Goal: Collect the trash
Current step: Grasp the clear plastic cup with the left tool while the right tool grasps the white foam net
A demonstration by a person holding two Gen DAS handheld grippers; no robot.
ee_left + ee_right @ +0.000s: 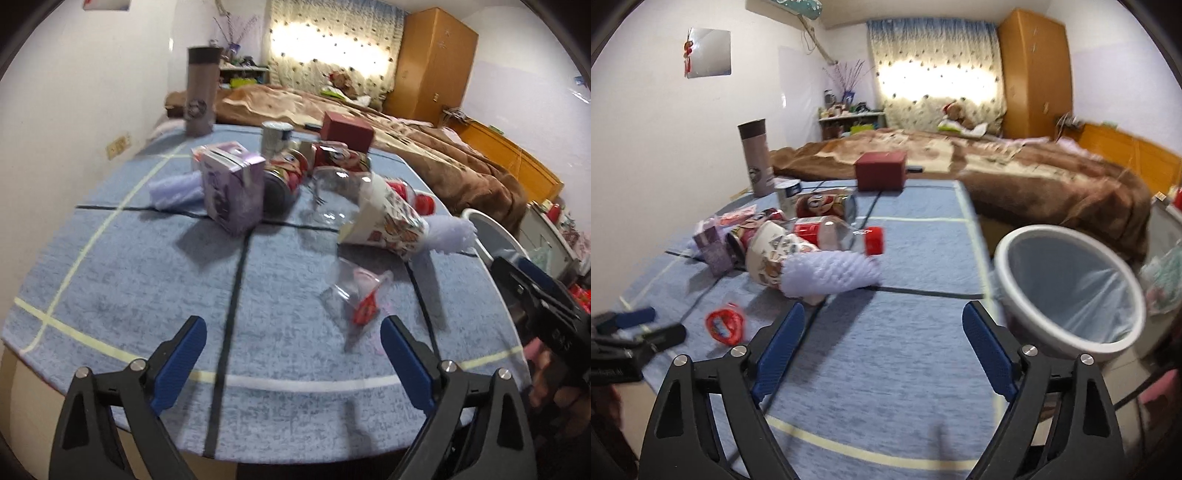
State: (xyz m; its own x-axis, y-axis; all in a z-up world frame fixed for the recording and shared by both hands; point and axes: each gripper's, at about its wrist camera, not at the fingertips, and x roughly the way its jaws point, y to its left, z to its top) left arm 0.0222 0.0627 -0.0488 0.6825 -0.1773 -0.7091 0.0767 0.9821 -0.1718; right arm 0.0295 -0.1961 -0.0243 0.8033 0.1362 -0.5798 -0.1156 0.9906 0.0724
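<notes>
Trash lies on a blue cloth-covered table [147, 295]: a purple carton [232, 192], red cans [284, 177], a clear bottle with a red cap [842, 232], a patterned paper cup [388, 221], white foam netting [831, 273] and a clear wrapper with red print [358, 299], which also shows in the right wrist view [726, 325]. My left gripper [293, 332] is open and empty, just short of the wrapper. My right gripper [882, 317] is open and empty above the table. A white bin [1067, 288] with a liner stands at the table's right edge.
A grey tumbler [201, 92], a small tin [276, 138] and a dark red box [345, 131] stand at the table's far side. A bed with a brown blanket [1015, 173] lies beyond, and a wooden wardrobe [1034, 74] stands by the back wall.
</notes>
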